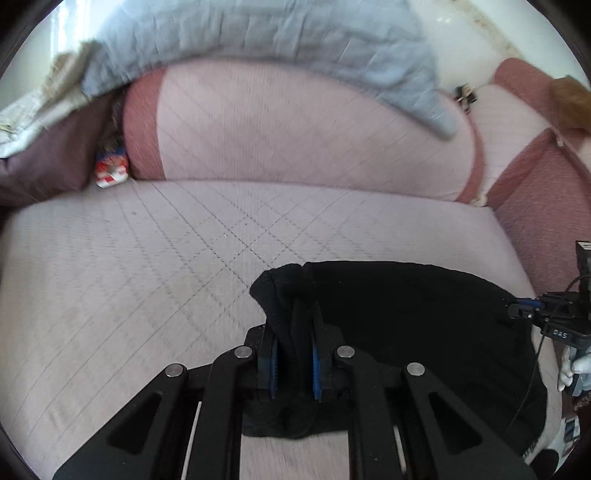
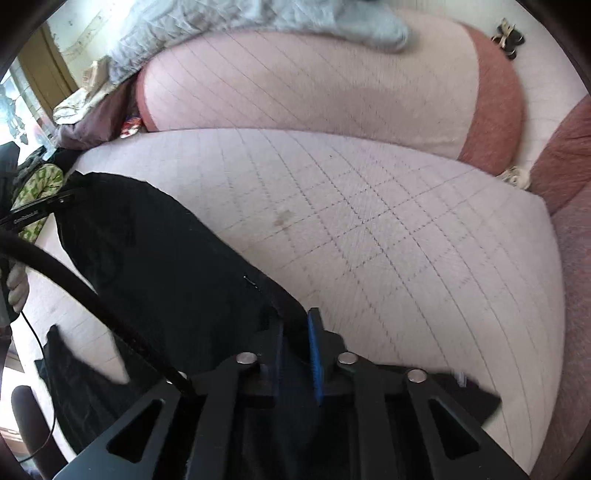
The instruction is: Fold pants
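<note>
Gripping a bunched fold of the black pants, the left gripper has its fingers clenched on the fabric, which rises in a ridge between the blue pads and spills out below them. The garment lies on the pale pink quilted sofa seat, spreading from the left gripper toward the right edge of the left wrist view, where the right gripper shows at the far end of the cloth.

From the right wrist view, the right gripper is likewise clamped on the pants: dark cloth fills the narrow gap between its fingers, and one blue pad presses against the cloth's edge. The fabric runs away up and left across the seat cushion to the left-hand tool at the picture's edge, where gloved fingertips of the person's left hand wrap the handle. A black cable crosses over the pants in this view.

Behind the seat stands a pink back cushion with darker red sides, and a grey-blue quilted blanket is draped over its top. A small red-and-white packet sits wedged in the corner beside the cushion. Both views are somewhat motion-blurred.
</note>
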Demonstrator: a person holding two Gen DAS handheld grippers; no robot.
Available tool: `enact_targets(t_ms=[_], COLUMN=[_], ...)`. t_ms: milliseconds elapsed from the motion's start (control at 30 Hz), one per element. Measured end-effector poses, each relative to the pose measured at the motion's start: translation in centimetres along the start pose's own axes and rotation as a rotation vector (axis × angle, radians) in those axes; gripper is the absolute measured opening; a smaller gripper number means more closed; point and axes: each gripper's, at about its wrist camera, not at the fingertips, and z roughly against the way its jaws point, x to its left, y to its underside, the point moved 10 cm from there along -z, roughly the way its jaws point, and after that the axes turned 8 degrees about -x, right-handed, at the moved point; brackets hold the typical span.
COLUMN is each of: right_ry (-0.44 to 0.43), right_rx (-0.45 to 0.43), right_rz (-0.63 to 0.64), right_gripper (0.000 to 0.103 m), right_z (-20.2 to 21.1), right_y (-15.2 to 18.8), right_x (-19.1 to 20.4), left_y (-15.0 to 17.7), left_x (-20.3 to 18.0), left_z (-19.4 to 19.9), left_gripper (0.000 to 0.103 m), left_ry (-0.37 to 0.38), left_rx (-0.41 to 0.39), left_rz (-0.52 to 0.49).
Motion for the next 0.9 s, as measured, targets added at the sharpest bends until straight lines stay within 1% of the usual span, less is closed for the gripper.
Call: enact_targets(t_ms=[100,200,333,400,467,500,567,633,667,733,767,800,833,867,900], right_ry=[0.005,0.006,-0.014,-0.017,-0.026,-0.026,-0.020,-0.005,0.007,0.029,0.043,0.058,0.062,0.061,0.063], right_rx=[-0.020,-0.032,-0.044,-0.035,-0.007,0.008,0.055,0.108,0.125,0.152,0.160,0.172,0.186,0.189,0.179], right_rz=[0.015,0.028,0.021,0.014,-0.001,-0.006,-0.017,-0.001,0.014,0.054,0.075,0.098,0.114,0.128,0.148], right_gripper=[0.011,0.010,0.009,0.009,0.009,0.009,0.009,0.009,0.010,0.013,0.018,0.029,0.037,0.054,0.063], right_z=[3.3,6.6,9.8,10.9,11.7,11.8,11.9,11.7,11.7,11.9,12.1,12.4,12.8,13.1,13.7], right_y=[1.6,4.4,8.5,10.9,14.2,15.6,19.0,22.2,23.3,24.9,25.2,25.4,25.5,25.4,25.0], right_x=[1.5,3.3,5.6,6.4,7.1,7.2,7.6,8.3,8.6,9.1,9.3,9.6,10.0,10.3,10.9], left_y=[1.0,3.0,7.2,10.1,13.1,14.7,18.1,21.1,22.4,24.2,25.0,25.5,25.8,26.1,26.3], left_x=[-0.7,-1.2,-3.0,-3.9,-4.4,-4.4,-4.0,-3.3,-2.9,-2.1,-1.6,-1.2,-0.8,-0.3,0.2], left_z=[4.6,9.0,13.4,15.3,16.3,16.6,17.0,17.4,17.8,18.9,19.9,20.6,21.4,22.3,22.9], left_gripper=[0.013,0.013,0.013,0.014,0.016,0.020,0.024,0.025,0.026,0.032,0.039,0.042,0.042,0.043,0.044], left_ry=[0.015,0.016,-0.003,-0.007,-0.003,-0.006,-0.012,-0.007,-0.006,-0.007,-0.009,-0.012,-0.017,-0.024,-0.031], left_rx=[-0.051,-0.087,-0.120,-0.128,-0.121,-0.109,-0.068,-0.027,-0.008,0.008,0.004,-0.004,-0.013,-0.022,-0.030], left_rz=[-0.001,-0.004,-0.051,-0.071,-0.072,-0.074,-0.066,-0.042,-0.027,0.002,0.023,0.037,0.051,0.067,0.085])
